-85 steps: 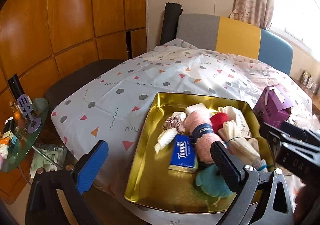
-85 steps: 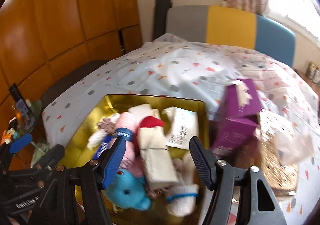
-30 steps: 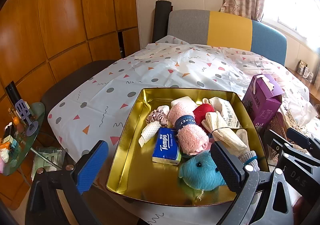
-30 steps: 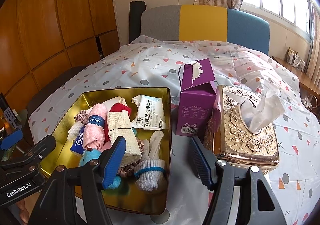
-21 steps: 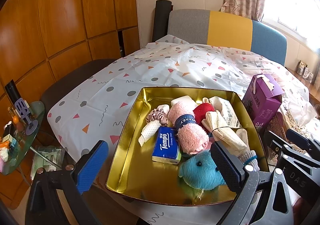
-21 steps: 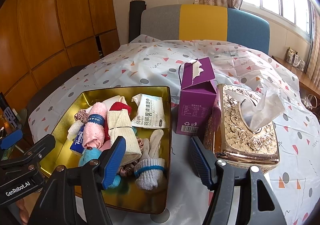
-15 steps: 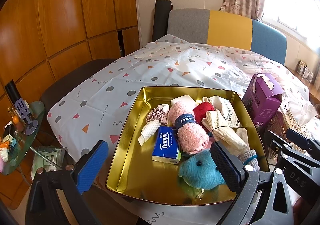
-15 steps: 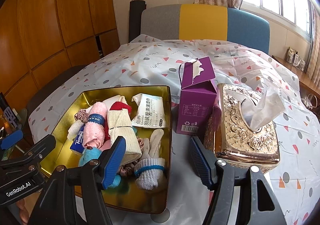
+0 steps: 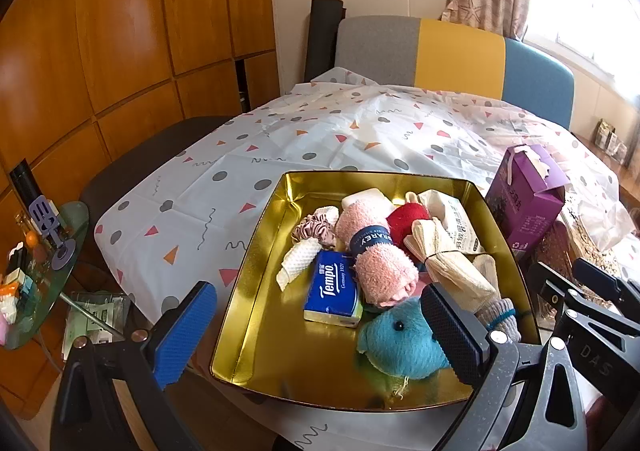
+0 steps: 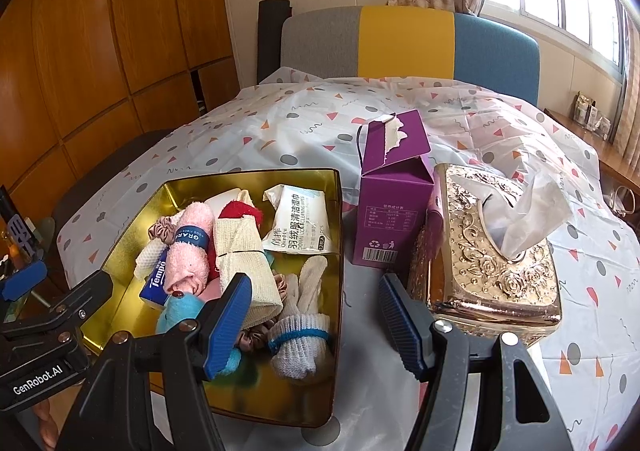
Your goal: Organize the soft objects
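Note:
A gold tray (image 9: 256,291) (image 10: 256,173) sits on the dotted tablecloth near the table's front edge. It holds a pink rolled towel (image 9: 376,251) (image 10: 188,247), a blue plush toy (image 9: 400,339) (image 10: 180,309), a Tempo tissue pack (image 9: 332,289), a beige cloth roll (image 9: 448,259) (image 10: 244,263), a wet-wipes pack (image 10: 302,223), a red soft item (image 9: 408,217), a scrunchie (image 9: 314,229) and white socks (image 10: 300,339). My left gripper (image 9: 318,335) hangs open before the tray's near edge. My right gripper (image 10: 314,321) is open over the tray's right corner, holding nothing.
A purple carton (image 10: 394,195) (image 9: 524,203) stands just right of the tray, with an ornate gold tissue box (image 10: 492,247) beside it. A glass side table (image 9: 40,271) with small items is low on the left. A striped sofa back (image 10: 404,43) closes the far side.
Since the oldest frames both grippers have drawn back and up from the tray, widening the view. Over the last second nothing has moved.

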`<state>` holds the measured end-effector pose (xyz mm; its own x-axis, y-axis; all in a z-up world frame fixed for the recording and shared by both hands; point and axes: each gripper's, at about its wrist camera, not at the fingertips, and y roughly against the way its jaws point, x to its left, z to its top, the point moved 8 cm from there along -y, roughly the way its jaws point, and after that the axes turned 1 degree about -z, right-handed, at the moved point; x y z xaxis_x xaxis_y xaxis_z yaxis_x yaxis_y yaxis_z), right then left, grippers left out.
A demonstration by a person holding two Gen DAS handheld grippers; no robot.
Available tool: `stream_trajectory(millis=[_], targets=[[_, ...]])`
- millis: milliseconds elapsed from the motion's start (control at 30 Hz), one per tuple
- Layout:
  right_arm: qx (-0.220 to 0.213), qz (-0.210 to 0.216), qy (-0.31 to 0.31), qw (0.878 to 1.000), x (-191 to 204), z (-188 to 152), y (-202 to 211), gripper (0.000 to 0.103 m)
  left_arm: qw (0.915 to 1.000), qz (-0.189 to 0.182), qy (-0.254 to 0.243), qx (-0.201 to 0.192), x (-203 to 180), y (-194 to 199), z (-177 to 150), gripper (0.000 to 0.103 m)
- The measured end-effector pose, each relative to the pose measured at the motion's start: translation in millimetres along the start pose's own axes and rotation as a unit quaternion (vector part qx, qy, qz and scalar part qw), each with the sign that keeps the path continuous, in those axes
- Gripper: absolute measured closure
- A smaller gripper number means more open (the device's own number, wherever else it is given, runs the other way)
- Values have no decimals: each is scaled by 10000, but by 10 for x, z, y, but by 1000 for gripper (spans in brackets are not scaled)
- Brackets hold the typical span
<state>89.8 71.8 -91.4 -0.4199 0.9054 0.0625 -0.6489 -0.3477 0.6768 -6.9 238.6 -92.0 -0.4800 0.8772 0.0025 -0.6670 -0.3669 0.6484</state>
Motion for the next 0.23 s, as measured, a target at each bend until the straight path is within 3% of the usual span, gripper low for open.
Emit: stream_trajectory(millis=[100,233], targets=[[-3,-9,-6,10000,-8,-3,0,36,10000,13,0,-54,17,5,4,7],[-22,-10,-21,10000,-27,-5,16,36,10000,-47,-1,-45,18,2,10,6]])
